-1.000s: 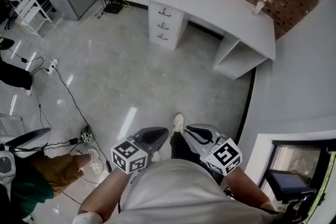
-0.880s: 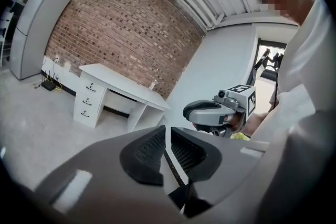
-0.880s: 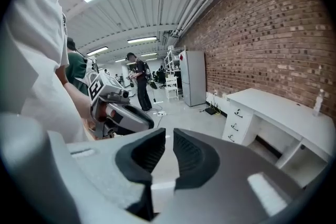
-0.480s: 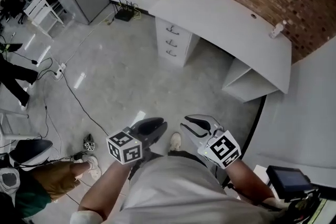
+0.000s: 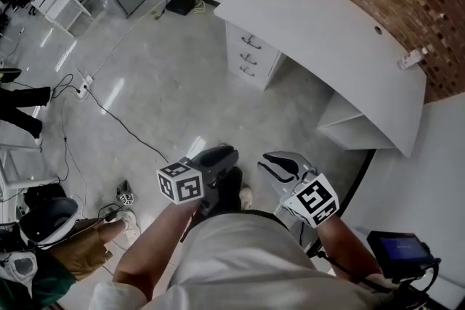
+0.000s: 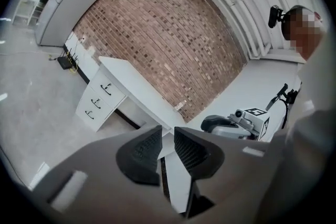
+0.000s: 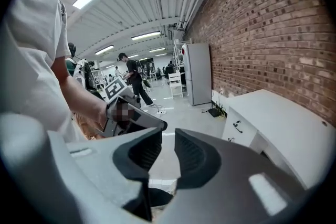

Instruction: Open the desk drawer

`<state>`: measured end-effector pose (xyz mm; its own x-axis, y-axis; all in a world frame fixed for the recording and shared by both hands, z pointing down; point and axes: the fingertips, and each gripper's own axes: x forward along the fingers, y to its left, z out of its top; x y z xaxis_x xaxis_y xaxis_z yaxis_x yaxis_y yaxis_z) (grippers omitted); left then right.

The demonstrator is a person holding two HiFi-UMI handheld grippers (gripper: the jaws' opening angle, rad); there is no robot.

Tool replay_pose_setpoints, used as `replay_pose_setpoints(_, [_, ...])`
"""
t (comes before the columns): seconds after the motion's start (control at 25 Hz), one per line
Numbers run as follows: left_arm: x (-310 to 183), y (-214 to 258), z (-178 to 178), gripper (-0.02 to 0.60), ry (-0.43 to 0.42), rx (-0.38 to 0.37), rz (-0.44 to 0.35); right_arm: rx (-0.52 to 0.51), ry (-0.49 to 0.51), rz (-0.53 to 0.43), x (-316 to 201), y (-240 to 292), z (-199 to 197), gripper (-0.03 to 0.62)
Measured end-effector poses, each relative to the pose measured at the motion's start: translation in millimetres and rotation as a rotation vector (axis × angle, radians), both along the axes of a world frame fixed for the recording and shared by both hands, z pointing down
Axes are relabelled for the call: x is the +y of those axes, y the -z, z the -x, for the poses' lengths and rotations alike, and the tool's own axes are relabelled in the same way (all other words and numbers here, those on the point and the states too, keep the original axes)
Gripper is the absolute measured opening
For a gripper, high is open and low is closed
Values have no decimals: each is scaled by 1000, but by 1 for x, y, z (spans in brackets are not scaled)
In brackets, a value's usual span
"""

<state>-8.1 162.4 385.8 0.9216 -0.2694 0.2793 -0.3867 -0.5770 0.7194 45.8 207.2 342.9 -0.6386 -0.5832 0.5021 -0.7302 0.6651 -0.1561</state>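
We are standing well apart from the desk drawers point(image 5: 251, 58), left gripper point(image 5: 227, 154) jaws just opening narrowly, right gripper point(image 5: 267, 165) narrowly apart, both empty; reaching a handle point(image 5: 252, 42) is coming next, we judge.

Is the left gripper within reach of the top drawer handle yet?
Probably not: the left gripper, jaws just opened and empty, is far short of the top drawer handle; only open floor lies between.

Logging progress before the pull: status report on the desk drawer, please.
Left gripper just opened, empty; right gripper open, empty. Desk drawers all shut, untouched. Nothing blocking the floor ahead.
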Motion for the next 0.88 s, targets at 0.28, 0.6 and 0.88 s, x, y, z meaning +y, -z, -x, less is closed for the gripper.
replay_pose_setpoints(0.28, [-118,-55,-18,77,21,88,145,75,-28,22,-102,-1,-15,61])
replay_pose_setpoints(0.6, [-247,-147,-50,71,152,231,375,142,41,141,-195,-41,-31,58])
replay_pose_setpoints(0.88, [-341,-235,-96,67,297,334,477,198,202,207,-268,-75,-61,58])
